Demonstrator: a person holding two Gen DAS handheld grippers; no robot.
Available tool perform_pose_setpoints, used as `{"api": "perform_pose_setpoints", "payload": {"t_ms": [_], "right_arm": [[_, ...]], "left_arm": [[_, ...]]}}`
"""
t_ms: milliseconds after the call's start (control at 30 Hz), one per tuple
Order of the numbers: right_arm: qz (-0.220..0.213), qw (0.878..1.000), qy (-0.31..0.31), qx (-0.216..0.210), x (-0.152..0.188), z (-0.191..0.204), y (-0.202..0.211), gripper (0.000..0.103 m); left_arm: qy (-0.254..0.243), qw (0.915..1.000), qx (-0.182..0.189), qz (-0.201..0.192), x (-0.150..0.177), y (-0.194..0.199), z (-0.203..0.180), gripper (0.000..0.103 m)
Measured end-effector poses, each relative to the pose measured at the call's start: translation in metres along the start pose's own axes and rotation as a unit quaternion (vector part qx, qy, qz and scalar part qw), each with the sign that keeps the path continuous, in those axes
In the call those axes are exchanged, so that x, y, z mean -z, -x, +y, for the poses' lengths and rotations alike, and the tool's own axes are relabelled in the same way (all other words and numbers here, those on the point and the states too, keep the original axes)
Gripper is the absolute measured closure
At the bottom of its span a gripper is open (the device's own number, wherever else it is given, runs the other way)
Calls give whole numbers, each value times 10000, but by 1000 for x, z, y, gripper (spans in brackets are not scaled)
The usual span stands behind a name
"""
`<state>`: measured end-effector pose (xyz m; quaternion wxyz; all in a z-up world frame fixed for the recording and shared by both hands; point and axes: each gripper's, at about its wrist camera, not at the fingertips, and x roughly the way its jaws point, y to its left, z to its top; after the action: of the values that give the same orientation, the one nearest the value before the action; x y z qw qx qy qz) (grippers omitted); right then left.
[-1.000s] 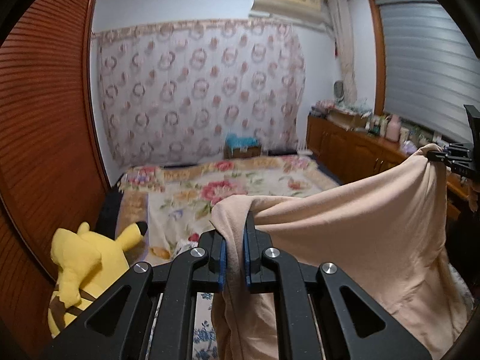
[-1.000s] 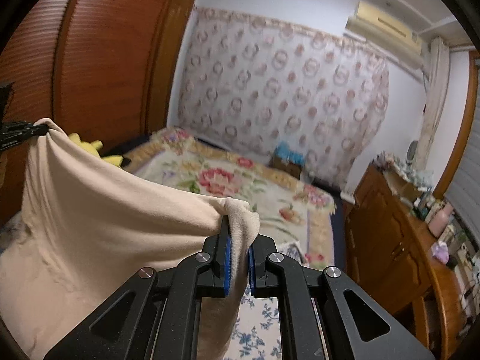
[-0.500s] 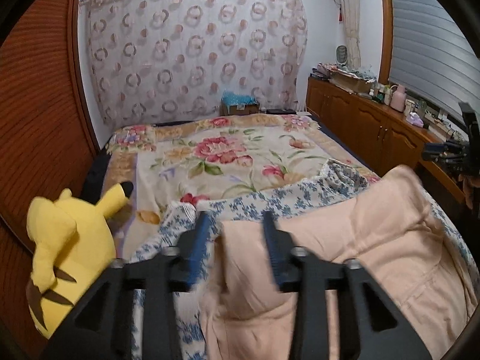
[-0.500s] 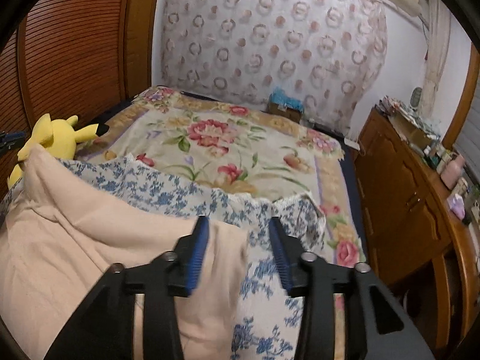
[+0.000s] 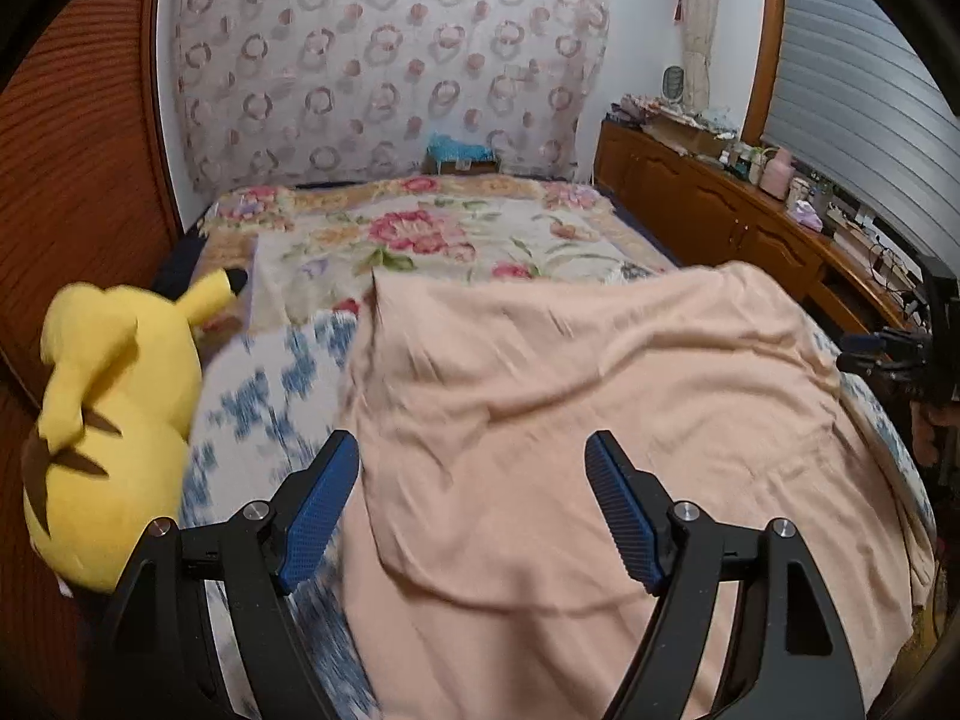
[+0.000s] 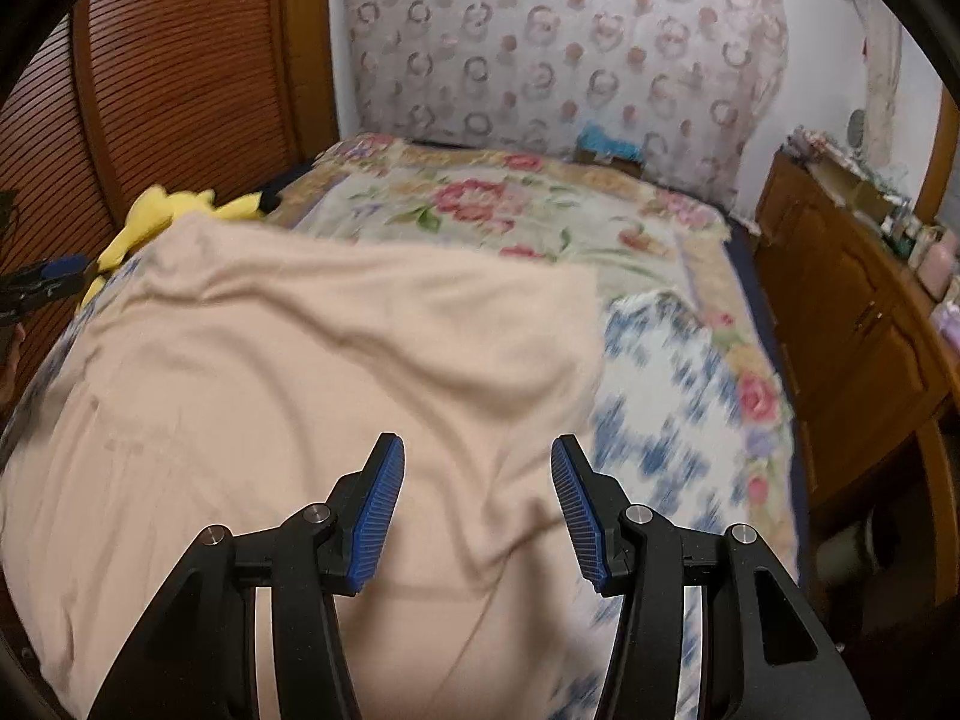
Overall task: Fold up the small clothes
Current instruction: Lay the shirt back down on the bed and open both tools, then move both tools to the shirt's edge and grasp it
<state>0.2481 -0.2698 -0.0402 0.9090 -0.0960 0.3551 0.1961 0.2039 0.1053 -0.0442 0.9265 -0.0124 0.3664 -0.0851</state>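
Observation:
A peach garment (image 5: 600, 420) lies spread flat on the blue-and-white floral cloth (image 5: 264, 414) at the near end of the bed. My left gripper (image 5: 474, 474) hovers over the garment's left part, jaws still opening wide, its blue pads clear of the fabric. My right gripper (image 6: 477, 468) hangs over the same peach garment (image 6: 300, 372) near its right edge, jaws also opening, nothing pinched between them. In the left wrist view the right gripper (image 5: 882, 348) shows at the far right; in the right wrist view the left gripper (image 6: 42, 279) shows at the far left.
A yellow plush toy (image 5: 108, 438) sits at the bed's left side against the slatted wooden door (image 5: 66, 180). A flowered blanket (image 5: 432, 234) covers the far bed. A wooden cabinet (image 6: 852, 312) with clutter runs along the right. A blue box (image 5: 459, 153) stands by the curtain.
Both grippers held the garment's top corners up, then let go. The garment dropped flat onto the bed, the jaws spread apart, and both grippers came down toward it.

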Motion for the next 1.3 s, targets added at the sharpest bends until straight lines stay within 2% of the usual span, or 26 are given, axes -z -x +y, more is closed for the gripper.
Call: {"api": "perform_pose_setpoints", "payload": {"t_ms": [100,300,467,567,733,900,1100,1300], "right_arm": [[131,9998,-67,-151,13,2,4,50],[340,9987,-168,-337,32,-3,15,50],[519,9985,-170,43,39,-24,24,50],[556,9970,-262,472,46,-45,32,50],[523,9944,-489,773,56,-80,50,57],[223,9966,-563,566,52,-79,69,57],[-41,9986,-534,35,54,-46,77,57],[107,9979,-618,-190,50,-49,42,57]], "left_arm": [[-3,9998,-84,175,14,-3,-6,24],[79,9992,-4,403,35,-5,-13,24],[7,9983,-28,583,45,-13,-19,24],[-40,9979,-49,646,51,-17,-22,24],[-93,9974,-113,703,54,-22,-23,24],[-159,9971,-209,717,55,-23,-25,24],[-249,9964,-311,750,55,-24,-28,24],[-242,9964,-305,749,55,-24,-28,23]]}}
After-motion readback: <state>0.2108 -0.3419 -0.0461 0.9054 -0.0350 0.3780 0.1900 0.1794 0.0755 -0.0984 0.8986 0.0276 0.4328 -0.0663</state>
